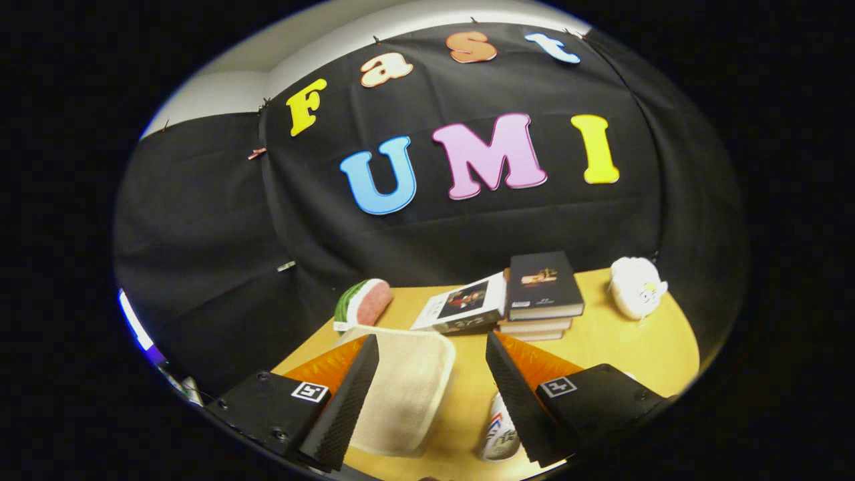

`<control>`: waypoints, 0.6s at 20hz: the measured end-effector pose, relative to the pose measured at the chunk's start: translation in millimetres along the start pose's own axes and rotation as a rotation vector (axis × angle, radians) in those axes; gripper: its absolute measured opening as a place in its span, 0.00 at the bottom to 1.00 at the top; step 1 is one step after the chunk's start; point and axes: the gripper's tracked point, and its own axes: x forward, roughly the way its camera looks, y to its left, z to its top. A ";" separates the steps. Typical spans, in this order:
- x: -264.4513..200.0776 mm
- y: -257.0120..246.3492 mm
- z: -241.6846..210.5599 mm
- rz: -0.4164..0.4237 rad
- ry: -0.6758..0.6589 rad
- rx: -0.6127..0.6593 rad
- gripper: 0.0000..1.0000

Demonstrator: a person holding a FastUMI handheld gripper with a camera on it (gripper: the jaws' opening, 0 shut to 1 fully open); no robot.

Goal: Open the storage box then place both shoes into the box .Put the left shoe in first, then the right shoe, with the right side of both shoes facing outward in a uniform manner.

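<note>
Nearest the camera, the gripper (431,394) hangs above a wooden table (621,347) with its two fingers (351,401) spread wide apart and nothing held between them. It looks forward and slightly down over the tabletop, tilted a little, so the table edge runs at a slant.

Between the fingers, closer to the left one, lies a flat beige cloth-like panel with a pale rim (404,394); this may be the storage box's lid or a folded box, but it is hard to tell from this angle, and its near end is cut off below the fingers. Just inside the right finger stands part of a white shoe (501,434) with red and blue marks; the finger covers its right side and its lower part is cut off, so which shoe it is cannot be told.

Beyond the fingers, near the booth's back wall, a watermelon-slice toy (363,302) lies just past the beige panel. To its right an open-faced book (462,304) leans against a stack of books (542,294). Well apart to the right sits a white plush toy (636,287).
</note>
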 end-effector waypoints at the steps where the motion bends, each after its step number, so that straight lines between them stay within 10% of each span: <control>1: 3.4 9.9 -9.2 0.048 0.040 0.020 0.98; 12: 20.3 0.9 -119.5 0.122 0.377 0.247 0.98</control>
